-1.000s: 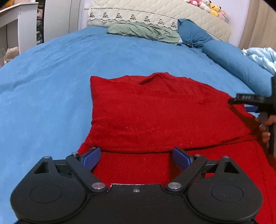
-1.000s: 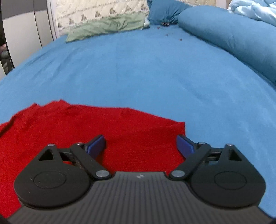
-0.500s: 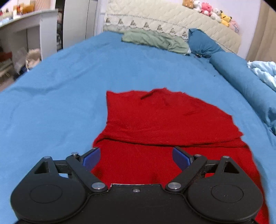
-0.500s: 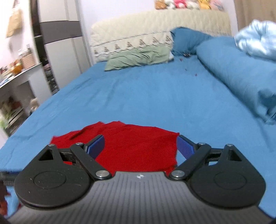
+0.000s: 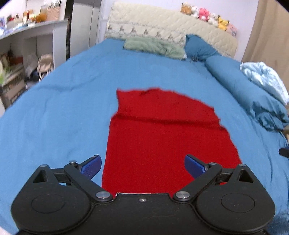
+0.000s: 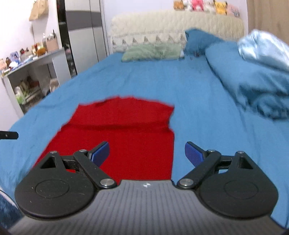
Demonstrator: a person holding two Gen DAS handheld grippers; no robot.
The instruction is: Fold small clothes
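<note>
- Left wrist view: the left gripper [image 5: 142,165] is held above the near end of a red garment [image 5: 168,141], its jaws wide apart with nothing between them.
- The garment lies flat on the blue bed [image 5: 63,112]. Its far part is folded over the near part, and the edge of that fold shows as a dark crease running across from left to right.
- The left blue fingertip [image 5: 91,165] is over the sheet just left of the garment's edge; the right one is over the red cloth.
- At the far end of the bed are a green pillow [image 5: 153,47], a blue pillow [image 5: 198,47] and a cream headboard [image 5: 171,27] with a row of plush toys [image 5: 207,16] on top.
- Along the right side lies a rolled blue duvet [image 5: 249,94] with a pale blue blanket [image 5: 265,79] on it. A white shelf [image 5: 30,43] stands at the left.
- Right wrist view: the right gripper [image 6: 147,155] is also held above the near end of the garment [image 6: 126,137], jaws spread and empty.
- Its left fingertip [image 6: 100,153] is over the red cloth; its right one is over bare sheet, to the right of the garment's right edge.
- A small black part at the left edge, over the sheet, cannot be told for certain.
- This view is somewhat blurred, most at the right, where the duvet [image 6: 252,86] and blanket [image 6: 263,48] lie.
</note>
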